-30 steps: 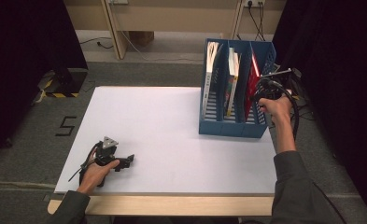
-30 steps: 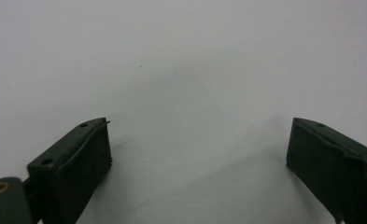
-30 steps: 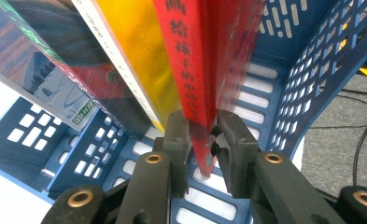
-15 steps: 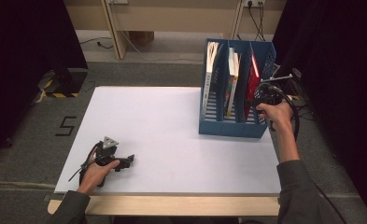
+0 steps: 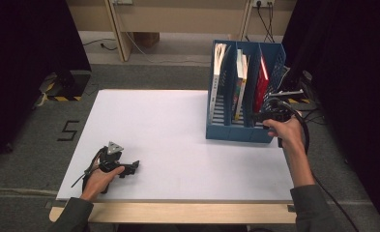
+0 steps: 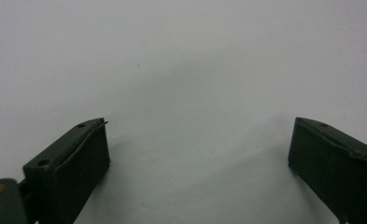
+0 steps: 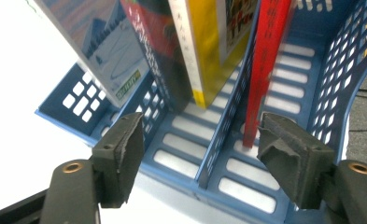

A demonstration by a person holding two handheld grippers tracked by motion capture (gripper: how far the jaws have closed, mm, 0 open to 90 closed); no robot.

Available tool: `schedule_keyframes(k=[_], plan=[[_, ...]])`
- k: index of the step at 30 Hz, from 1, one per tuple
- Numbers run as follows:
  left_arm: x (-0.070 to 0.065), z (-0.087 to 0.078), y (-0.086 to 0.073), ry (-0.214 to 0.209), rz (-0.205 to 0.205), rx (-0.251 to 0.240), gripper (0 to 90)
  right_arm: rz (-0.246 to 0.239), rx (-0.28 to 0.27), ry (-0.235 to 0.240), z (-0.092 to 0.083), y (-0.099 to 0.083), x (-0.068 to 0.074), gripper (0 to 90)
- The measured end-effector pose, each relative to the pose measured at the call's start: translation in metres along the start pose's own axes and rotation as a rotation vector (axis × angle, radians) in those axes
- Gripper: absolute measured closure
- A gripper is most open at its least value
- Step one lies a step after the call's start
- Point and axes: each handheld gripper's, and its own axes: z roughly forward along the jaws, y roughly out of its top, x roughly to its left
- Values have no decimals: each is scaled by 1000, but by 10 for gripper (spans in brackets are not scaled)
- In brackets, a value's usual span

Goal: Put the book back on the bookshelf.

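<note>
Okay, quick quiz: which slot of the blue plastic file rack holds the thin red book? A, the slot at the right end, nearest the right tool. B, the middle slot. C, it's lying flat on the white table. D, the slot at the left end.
A: the thin red book stands in the blue plastic file rack's right-end slot, beside the right tool.

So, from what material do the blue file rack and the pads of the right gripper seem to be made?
The blue file rack looks like moulded plastic, slightly glossy: its walls and floor carry regular slots and square holes. The pads of the right gripper look like dark matte foam or rubber, with rough, worn edges; which one is hard to tell.
</note>
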Motion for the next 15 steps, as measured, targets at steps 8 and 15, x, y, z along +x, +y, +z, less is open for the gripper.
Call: schedule_keyframes(k=[8, 15], plan=[[0, 0, 0, 0, 1, 0, 43, -11, -11, 26, -4, -19, 7, 291], [0, 0, 0, 0, 1, 0, 43, -23, -31, 65, -8, -33, 16, 276]])
